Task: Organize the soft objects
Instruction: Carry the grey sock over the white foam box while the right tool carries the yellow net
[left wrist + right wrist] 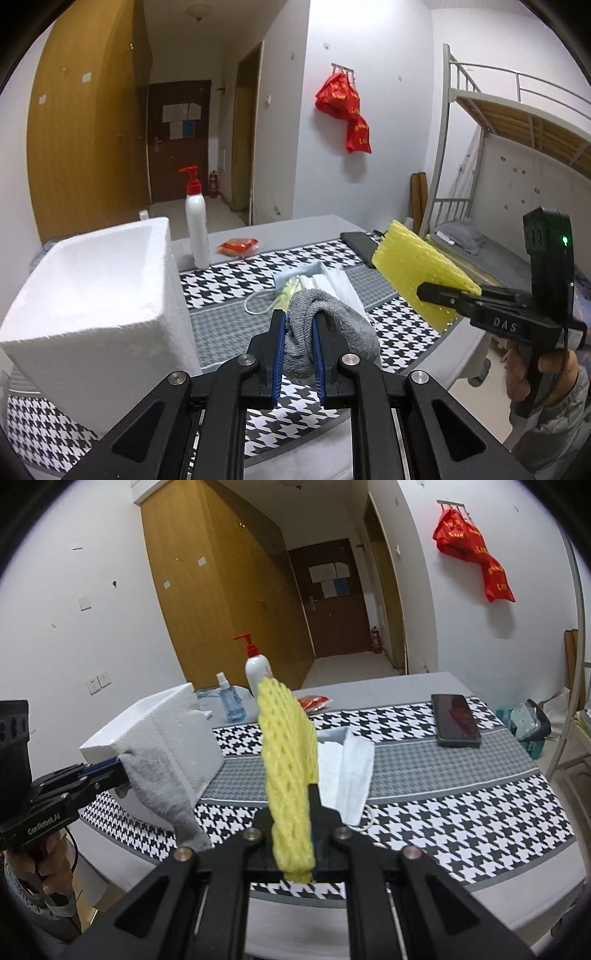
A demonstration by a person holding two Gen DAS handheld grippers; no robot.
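1. Foam box [88, 291] sits open at the left of the table, and we judge it the likely bin for the soft things.
2. We hold the grey sock [325, 328] in the left gripper [298, 343], pads clenched on its folded middle, lifted clear of the houndstooth cloth [229, 280] beside the box wall.
3. We pinch the yellow foam net [421, 273] in the right gripper [439, 295], jaws clamped on its lower edge, raised above the face masks [325, 284] that lie on the cloth.
4. Risk: the net stands tall from a thin bite (it could flop or slip), and the sock's loose tail could snag on the box rim.
5. Only the right wrist view shows the sock's hanging tail [184, 823], the blue spray bottle [231, 701] and the whole phone [456, 720].
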